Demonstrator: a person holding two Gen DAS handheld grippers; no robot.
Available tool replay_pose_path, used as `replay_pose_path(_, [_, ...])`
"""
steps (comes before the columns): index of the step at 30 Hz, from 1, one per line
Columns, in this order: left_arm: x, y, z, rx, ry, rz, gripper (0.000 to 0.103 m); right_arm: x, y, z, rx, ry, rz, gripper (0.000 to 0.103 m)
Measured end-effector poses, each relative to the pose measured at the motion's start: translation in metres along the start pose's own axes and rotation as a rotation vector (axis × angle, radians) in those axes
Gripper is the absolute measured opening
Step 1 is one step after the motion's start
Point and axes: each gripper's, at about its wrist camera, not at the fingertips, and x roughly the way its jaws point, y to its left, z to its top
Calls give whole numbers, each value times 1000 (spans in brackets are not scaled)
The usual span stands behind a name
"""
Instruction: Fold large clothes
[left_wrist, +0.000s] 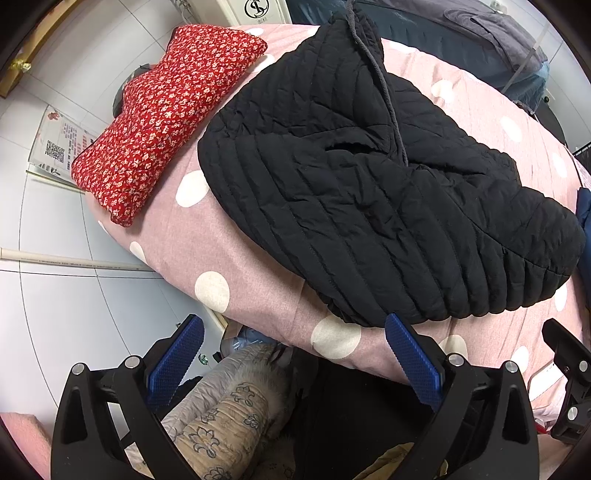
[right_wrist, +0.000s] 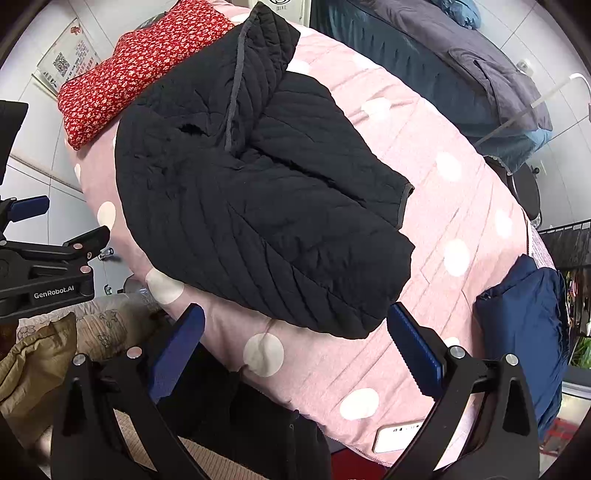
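A black quilted jacket (left_wrist: 369, 192) (right_wrist: 258, 206) lies folded into a compact bundle on the pink polka-dot bed cover (left_wrist: 236, 254) (right_wrist: 461, 184), a grey drawstring running down its upper part. My left gripper (left_wrist: 295, 358) hovers open over the near edge of the bed, just short of the jacket's lower hem, blue pads empty. In the right wrist view my right gripper (right_wrist: 295, 350) is also open and empty, below the jacket's near corner. The left gripper's body (right_wrist: 48, 258) shows at the left edge of that view.
A folded red floral garment (left_wrist: 166, 114) (right_wrist: 140, 70) lies at the far left of the bed. A folded navy garment (right_wrist: 528, 325) sits at the right edge, a phone (right_wrist: 399, 437) near the front edge. Padded clothes (left_wrist: 229, 413) are heaped below the bed; a dark bed (right_wrist: 443, 55) stands behind.
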Motion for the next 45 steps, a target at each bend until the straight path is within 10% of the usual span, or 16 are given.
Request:
replay_pose_path(34, [8, -4, 12, 19, 22, -6, 97, 5, -6, 5, 30, 17, 17, 97])
replay_pose_path(45, [10, 9, 41, -50, -28, -72, 97, -3, -109, 9, 434, -118, 171, 97])
